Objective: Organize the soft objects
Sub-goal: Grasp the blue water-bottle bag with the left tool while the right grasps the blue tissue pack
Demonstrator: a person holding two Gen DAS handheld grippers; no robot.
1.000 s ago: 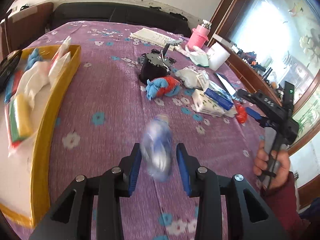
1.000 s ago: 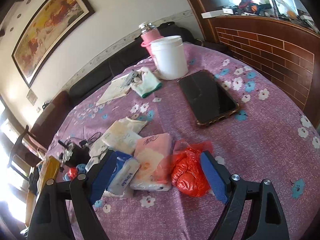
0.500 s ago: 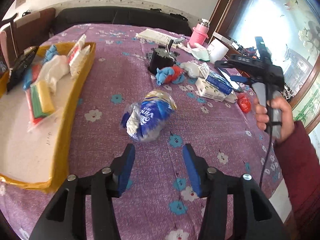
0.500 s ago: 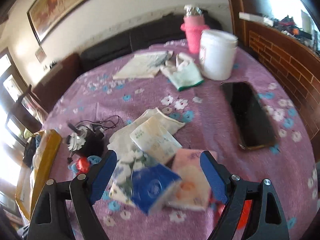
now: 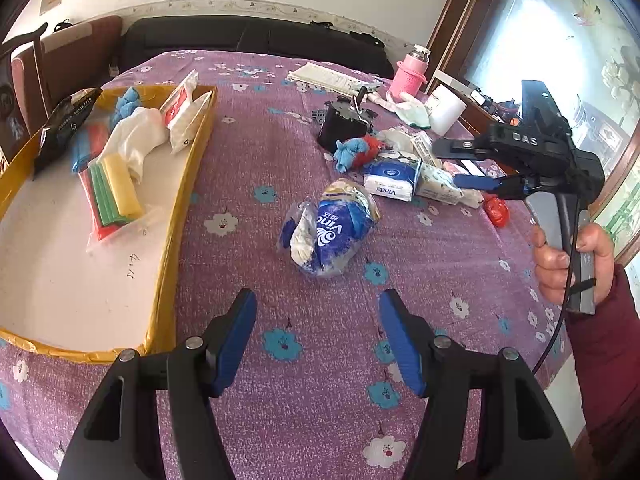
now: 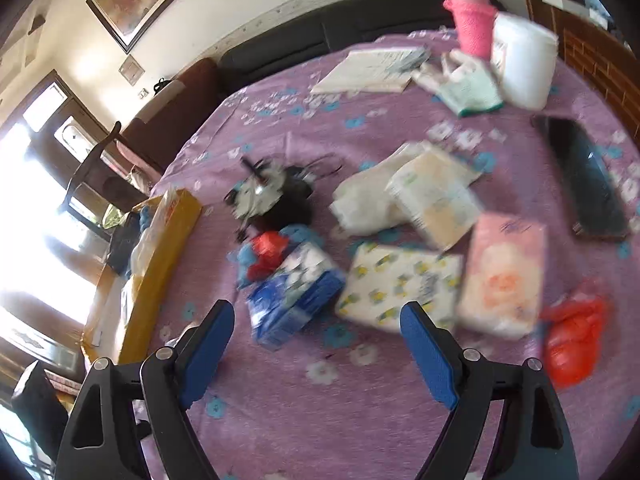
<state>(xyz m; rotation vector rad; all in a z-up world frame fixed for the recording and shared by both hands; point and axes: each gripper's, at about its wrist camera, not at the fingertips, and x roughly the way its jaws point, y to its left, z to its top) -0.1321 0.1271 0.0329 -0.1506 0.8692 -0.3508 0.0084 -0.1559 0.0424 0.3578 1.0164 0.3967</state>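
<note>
My left gripper (image 5: 318, 334) hung wide open and empty, the crumpled blue tissue pack (image 5: 330, 230) lying just beyond it, right of the yellow tray (image 5: 176, 216). My right gripper (image 6: 318, 346) gaped empty too. I judged 1 centred, gentle squeeze best.

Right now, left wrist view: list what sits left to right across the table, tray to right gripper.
Yellow tray → crumpled blue Vinda tissue bag → blue-and-white Vinda tissue pack → red plastic bag → right gripper, held open above the table's right side.
</note>
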